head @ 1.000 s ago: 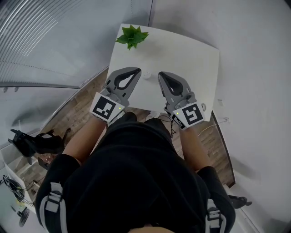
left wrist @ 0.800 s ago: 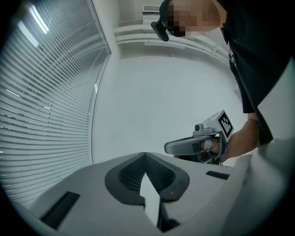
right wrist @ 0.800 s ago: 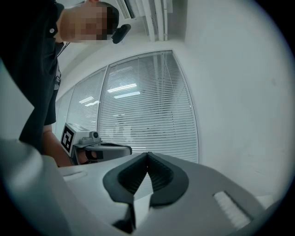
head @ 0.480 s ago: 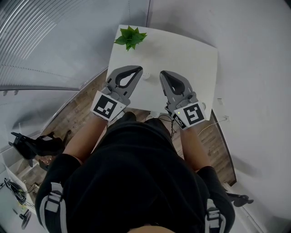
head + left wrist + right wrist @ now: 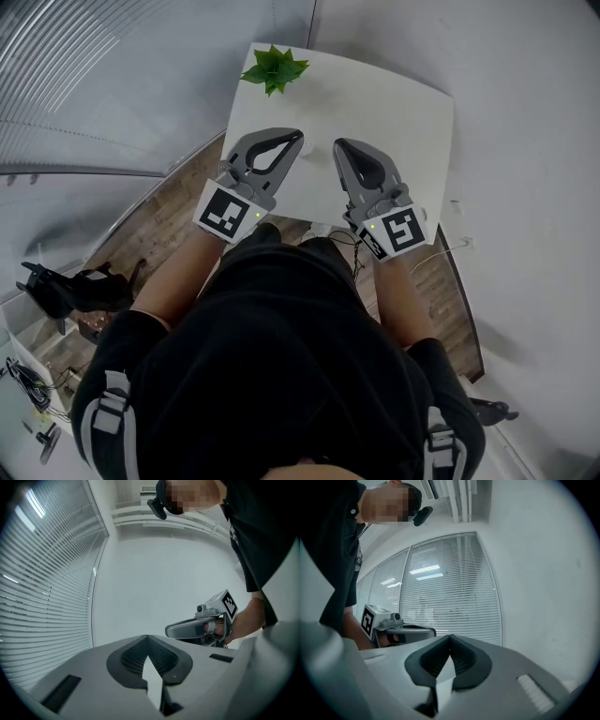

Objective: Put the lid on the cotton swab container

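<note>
The grey left gripper (image 5: pixel 297 138) is shut tight on nothing and has shifted only a little. The grey right gripper (image 5: pixel 339 146) is shut, empty and still. A small white blob seen between their 2 tips on the white square table (image 5: pixel 412 112) no longer shows. I cannot find the swab container or its lid.

I see white bench (image 5: pixel 394 103), top roughly square with rounded corners, surface plain and matte. Small green plant (image 5: pixel 274 67) with spiky leaves stands at far left corner, just beside edge. Near edge of top partly covered from my view, so can't tell what lies there. Bench stands on brown wood-plank floor (image 5: pixel 155 230), which shows past its left side and again past near right corner.
</note>
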A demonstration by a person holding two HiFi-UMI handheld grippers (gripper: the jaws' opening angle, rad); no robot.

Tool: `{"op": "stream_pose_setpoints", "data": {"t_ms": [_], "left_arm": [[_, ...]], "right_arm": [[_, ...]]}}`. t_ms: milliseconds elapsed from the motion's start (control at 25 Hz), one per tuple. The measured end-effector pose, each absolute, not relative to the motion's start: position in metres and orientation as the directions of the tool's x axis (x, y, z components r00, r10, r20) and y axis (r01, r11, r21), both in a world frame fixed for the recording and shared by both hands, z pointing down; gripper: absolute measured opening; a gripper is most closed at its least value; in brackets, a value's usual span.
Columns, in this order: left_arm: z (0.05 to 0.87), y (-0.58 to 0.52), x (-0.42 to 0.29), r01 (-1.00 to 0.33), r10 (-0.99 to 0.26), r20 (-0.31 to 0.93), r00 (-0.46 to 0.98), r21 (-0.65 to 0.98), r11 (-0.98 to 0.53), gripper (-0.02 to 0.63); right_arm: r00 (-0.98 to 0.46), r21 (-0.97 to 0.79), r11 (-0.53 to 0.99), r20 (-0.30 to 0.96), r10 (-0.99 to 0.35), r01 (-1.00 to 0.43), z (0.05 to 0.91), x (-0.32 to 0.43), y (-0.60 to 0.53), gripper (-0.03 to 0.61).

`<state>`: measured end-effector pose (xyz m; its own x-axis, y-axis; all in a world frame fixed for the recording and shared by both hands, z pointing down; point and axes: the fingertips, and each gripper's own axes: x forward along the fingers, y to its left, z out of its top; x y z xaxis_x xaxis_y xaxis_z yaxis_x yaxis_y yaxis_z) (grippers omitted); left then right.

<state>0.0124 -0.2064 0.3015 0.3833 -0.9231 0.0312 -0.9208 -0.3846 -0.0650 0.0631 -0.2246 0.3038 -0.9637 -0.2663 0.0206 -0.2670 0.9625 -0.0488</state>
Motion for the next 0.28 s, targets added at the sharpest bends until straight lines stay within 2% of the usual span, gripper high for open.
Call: {"op": "stream_pose_setpoints", "data": {"t_ms": [280], "left_arm": [[0.3034,-0.2039,0.0110,-0.925,-0.926,0.037,0.375,-0.059,-0.376,0.009]], "right_arm": [[-0.964,-0.051,0.963,0.022,-0.263,-0.264,0.3040,0.0647,-0.2210,0.011]]}}
